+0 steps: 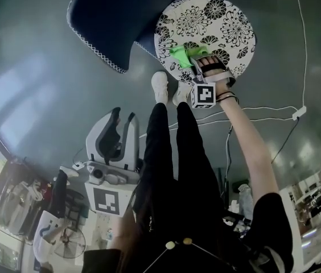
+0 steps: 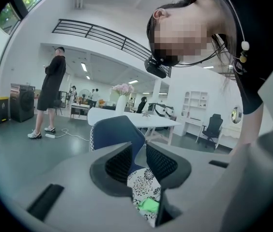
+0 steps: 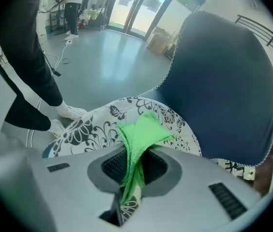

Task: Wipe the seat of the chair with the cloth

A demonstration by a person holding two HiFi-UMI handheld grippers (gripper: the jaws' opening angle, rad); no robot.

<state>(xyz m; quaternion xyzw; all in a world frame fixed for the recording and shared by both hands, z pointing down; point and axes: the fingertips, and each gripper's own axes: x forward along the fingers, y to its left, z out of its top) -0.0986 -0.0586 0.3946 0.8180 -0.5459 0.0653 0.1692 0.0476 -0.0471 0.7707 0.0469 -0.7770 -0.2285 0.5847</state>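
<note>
The chair has a round seat [image 1: 220, 16] with a black-and-white flower print and a navy backrest [image 1: 112, 16]. A green cloth [image 1: 180, 54] lies on the seat's near edge, and my right gripper [image 1: 196, 60] is shut on it. In the right gripper view the cloth [image 3: 144, 129] is pinched between the pads, its free end spread on the seat [image 3: 90, 124] in front of the backrest [image 3: 223, 81]. My left gripper [image 1: 122, 119] is held back by the person's hip, open and holding nothing. Through its gap [image 2: 137, 151] the seat [image 2: 141, 182] and cloth [image 2: 150, 205] show.
The person's legs and white shoes [image 1: 160, 87] stand right at the seat's near edge. A white cable [image 1: 268, 117] and power strip [image 1: 300, 112] lie on the grey floor to the right. Another person [image 2: 52, 91] and a white table [image 2: 136, 117] stand farther off.
</note>
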